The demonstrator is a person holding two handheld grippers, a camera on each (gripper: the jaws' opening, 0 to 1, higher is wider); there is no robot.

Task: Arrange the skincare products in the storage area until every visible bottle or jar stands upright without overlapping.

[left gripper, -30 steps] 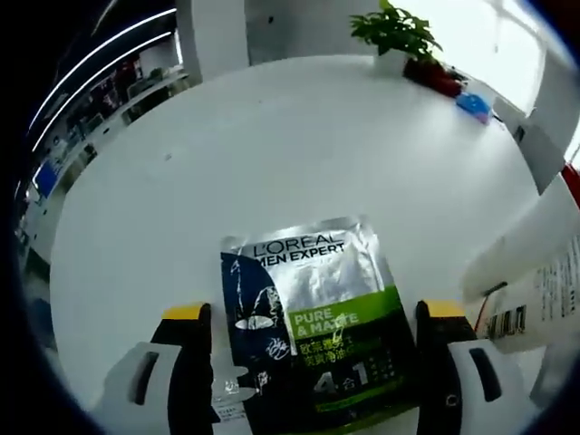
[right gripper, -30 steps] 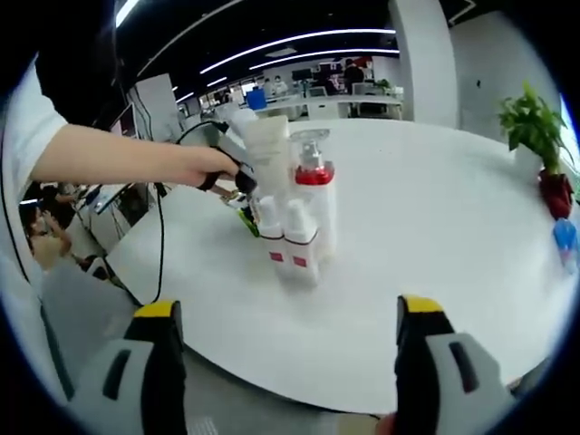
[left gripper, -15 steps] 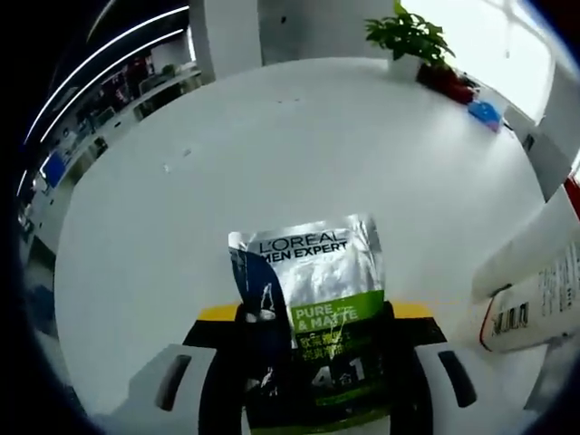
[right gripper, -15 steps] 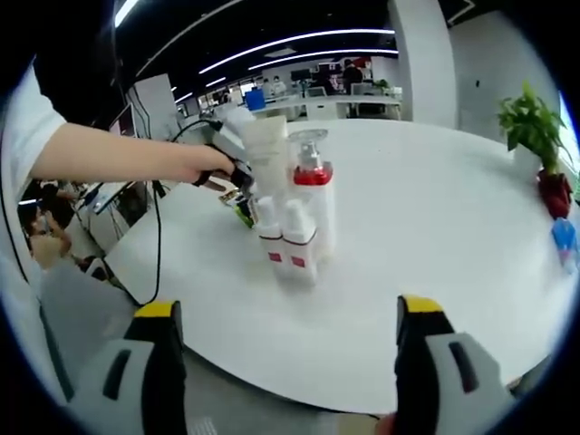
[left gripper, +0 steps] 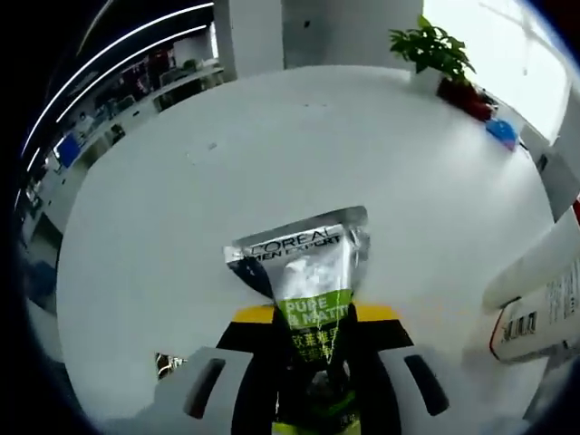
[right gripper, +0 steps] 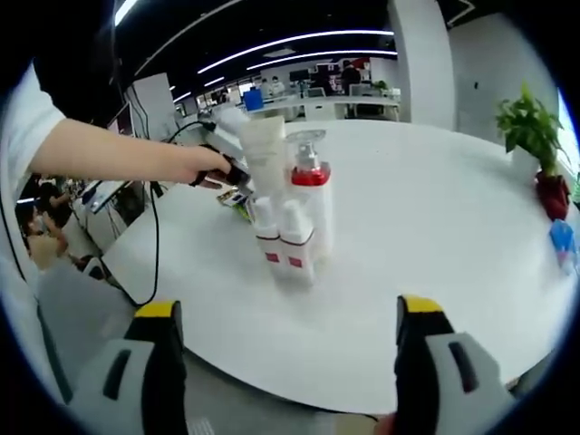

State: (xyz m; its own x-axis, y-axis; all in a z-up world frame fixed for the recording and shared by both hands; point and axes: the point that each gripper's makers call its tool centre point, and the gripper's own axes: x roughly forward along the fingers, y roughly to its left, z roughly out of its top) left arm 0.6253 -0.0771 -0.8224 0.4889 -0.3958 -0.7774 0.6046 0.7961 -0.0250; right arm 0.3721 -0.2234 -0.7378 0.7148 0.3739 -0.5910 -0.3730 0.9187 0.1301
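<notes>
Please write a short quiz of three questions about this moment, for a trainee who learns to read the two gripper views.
1. True or false: the left gripper is shut on the L'Oreal sachet.
2. The right gripper is: A open, B shut on a bottle, C shut on the plant.
3. Fill in: the pump bottle has a ____ collar.

Key: 1 true; 2 A; 3 red.

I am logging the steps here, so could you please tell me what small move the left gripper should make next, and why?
Probably lift the silver and green skincare sachet and carry it toward the white bottles with red labels. The left gripper is shut on the sachet's lower end, and the bottles stand upright in a cluster on the white round table, beside that gripper.
</notes>
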